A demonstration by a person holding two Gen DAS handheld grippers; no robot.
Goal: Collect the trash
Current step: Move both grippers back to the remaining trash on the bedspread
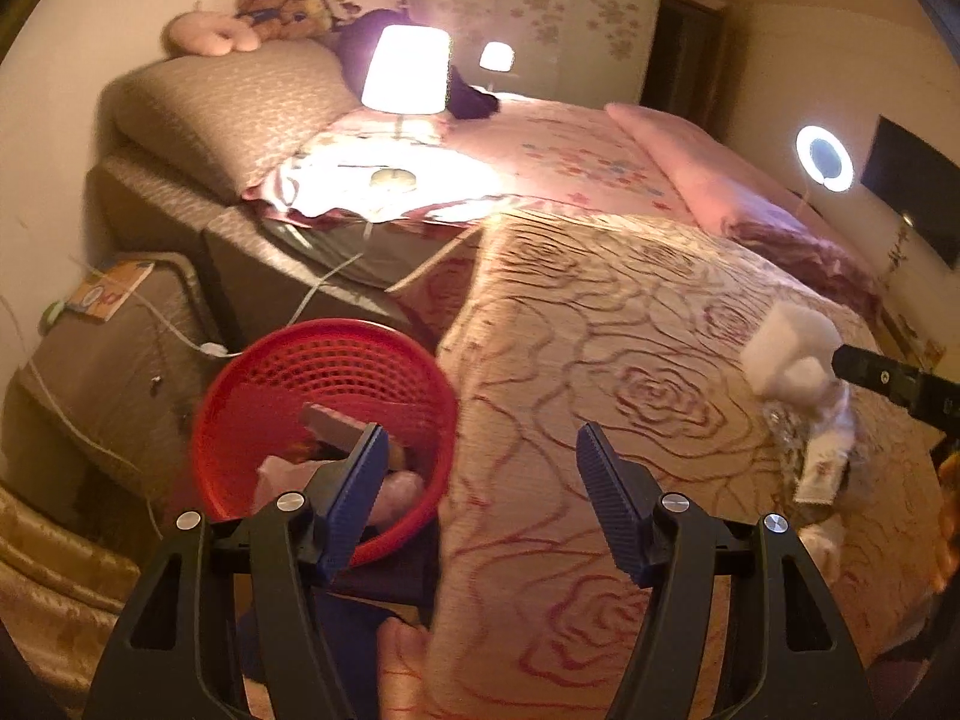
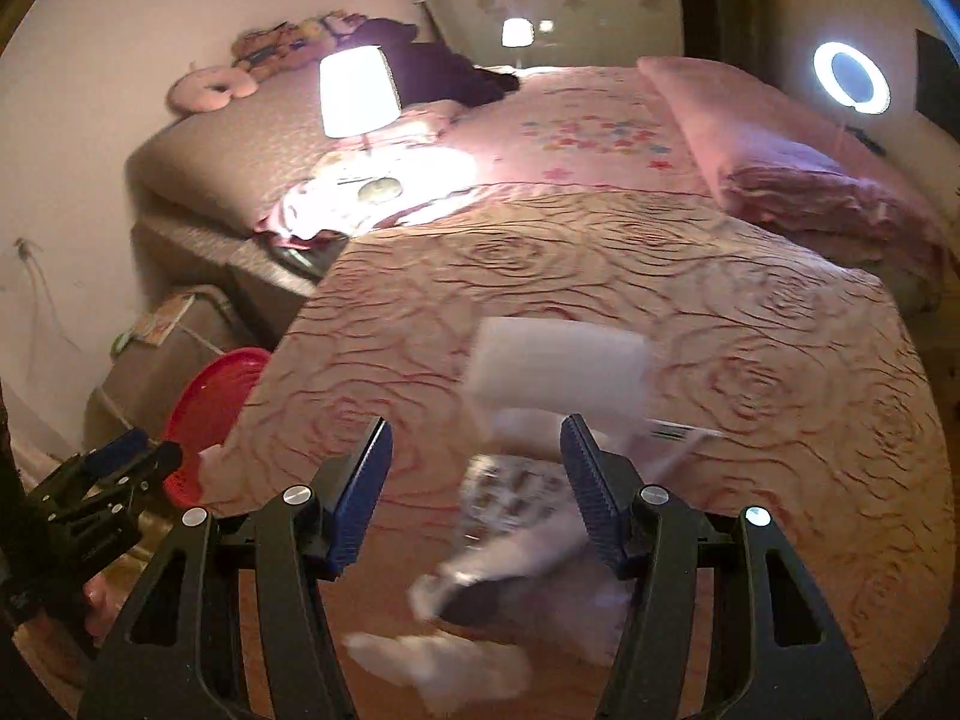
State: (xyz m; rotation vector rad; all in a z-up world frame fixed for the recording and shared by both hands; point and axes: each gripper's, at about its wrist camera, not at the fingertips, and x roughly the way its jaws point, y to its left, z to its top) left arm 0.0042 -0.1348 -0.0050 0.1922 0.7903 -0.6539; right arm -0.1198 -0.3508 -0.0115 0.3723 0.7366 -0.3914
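My left gripper is open and empty above the bed's edge, its left finger over a red mesh basket that holds some scraps. In the right wrist view my right gripper also stands open over a blurred pile of trash on the bedspread. A white foam block lies just past the fingertips, a patterned wrapper between the fingers, and crumpled white tissue nearer. The foam block and the right gripper appear at the right of the left view. The left gripper and the basket sit at the left of the right view.
A rose-patterned bedspread covers the bed, with a pink quilt behind. A lit lamp stands near the pillows, its cord trailing down to a bedside cabinet with a booklet on it. A ring light glows at the right.
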